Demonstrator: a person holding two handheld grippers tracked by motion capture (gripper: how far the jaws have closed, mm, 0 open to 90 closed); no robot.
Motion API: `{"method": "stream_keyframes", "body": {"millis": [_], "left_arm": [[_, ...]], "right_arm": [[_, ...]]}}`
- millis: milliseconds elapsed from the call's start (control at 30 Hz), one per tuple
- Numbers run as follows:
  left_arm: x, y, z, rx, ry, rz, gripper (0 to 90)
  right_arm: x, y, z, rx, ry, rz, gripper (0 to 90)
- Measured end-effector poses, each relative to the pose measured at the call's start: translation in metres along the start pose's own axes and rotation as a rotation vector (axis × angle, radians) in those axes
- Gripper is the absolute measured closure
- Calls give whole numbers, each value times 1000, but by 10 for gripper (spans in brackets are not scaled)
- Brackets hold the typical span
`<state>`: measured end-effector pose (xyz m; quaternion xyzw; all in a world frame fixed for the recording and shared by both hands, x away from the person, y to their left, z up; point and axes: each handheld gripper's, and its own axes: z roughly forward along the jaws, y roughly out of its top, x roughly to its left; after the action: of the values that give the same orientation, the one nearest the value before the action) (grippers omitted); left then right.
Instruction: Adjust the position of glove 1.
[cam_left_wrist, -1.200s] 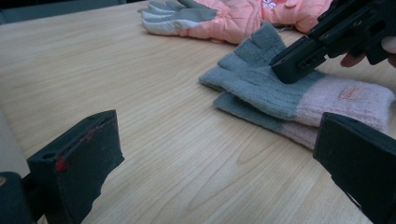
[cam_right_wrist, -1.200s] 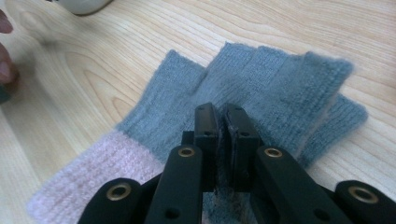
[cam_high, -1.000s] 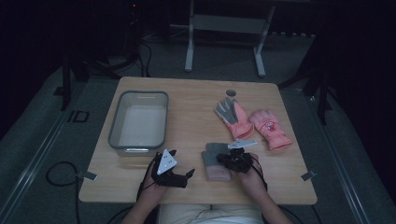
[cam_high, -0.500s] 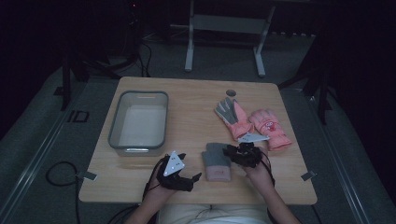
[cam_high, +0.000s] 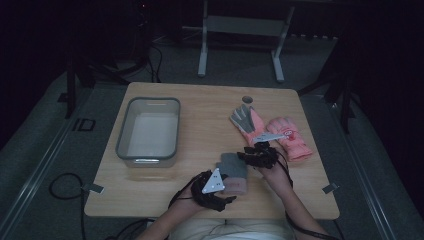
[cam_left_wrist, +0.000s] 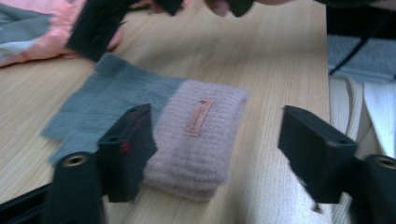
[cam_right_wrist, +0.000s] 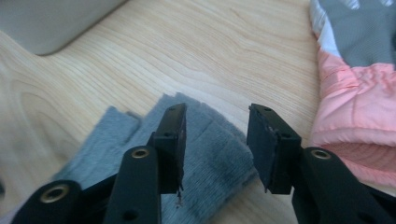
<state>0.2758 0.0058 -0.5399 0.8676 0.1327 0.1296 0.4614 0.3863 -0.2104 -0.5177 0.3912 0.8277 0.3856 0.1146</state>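
Knit glove (cam_high: 233, 172), grey in the hand and pink at the cuff, lies flat near the table's front edge, a little right of its middle, and that is where both my tools are working. Largest first: the table (cam_high: 210, 120) itself leaves plenty of bare wood through its centre, so I judge I have open room to carry the glove leftward. The clear bin (cam_high: 148, 129) stands by the left edge, mouth up and nothing in it that I can see, which suits it as a place to drop things. Near the right edge the two coral gloves (cam_high: 270, 131) lie side by side, just beyond my right hand, close enough that a careless sweep could drag them.

My left gripper (cam_left_wrist: 219, 154) comes at the pink cuff from the front edge; its jaws have just been closing but stand apart, one jaw over the cuff's side, the other off on bare wood, gripping nothing. My right gripper (cam_right_wrist: 215, 140) sits over the grey finger end; its jaws have just been opening and now stand parted above the fabric, not pinching it. The front edge is close behind the cuff, so I have little margin to pull that way.
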Motion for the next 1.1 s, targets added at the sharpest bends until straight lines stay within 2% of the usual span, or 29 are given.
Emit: {"method": "stream_keyframes", "body": {"millis": [133, 200, 267, 333, 467, 533, 567, 667, 700, 767, 833, 933, 1100], "left_arm": [[1, 1, 10, 51, -1, 67, 313], [0, 0, 14, 77, 16, 99, 315], [2, -2, 16, 88, 19, 105, 315], [1, -3, 18, 112, 46, 141, 315], [1, -8, 24, 162, 81, 180, 318], [1, -8, 25, 159, 89, 180, 338], [1, -9, 25, 161, 106, 190, 372], [4, -8, 23, 151, 99, 168, 454], [6, -7, 22, 139, 88, 145, 510], [9, -6, 19, 136, 73, 128, 595], [12, -3, 17, 141, 57, 115, 652], [14, 0, 14, 152, 49, 106, 681], [21, 5, 5, 158, 47, 82, 694]], "right_arm": [[-6, -3, 10, 31, -6, 8, 516], [-10, -6, 14, 47, -8, 16, 497], [-13, -10, 17, 65, -7, 27, 477], [-16, -14, 20, 82, 2, 41, 460], [-18, -17, 23, 88, 18, 68, 449], [-17, -18, 23, 87, 17, 64, 451], [-17, -18, 23, 88, 19, 61, 466], [-16, -19, 23, 85, 57, 69, 595], [-16, -19, 23, 88, 65, 71, 642], [-15, -18, 23, 98, 89, 87, 722], [-11, -16, 22, 105, 81, 70, 750], [-4, -13, 20, 110, 63, 31, 762], [0, -6, 12, 75, 88, 28, 766]]}}
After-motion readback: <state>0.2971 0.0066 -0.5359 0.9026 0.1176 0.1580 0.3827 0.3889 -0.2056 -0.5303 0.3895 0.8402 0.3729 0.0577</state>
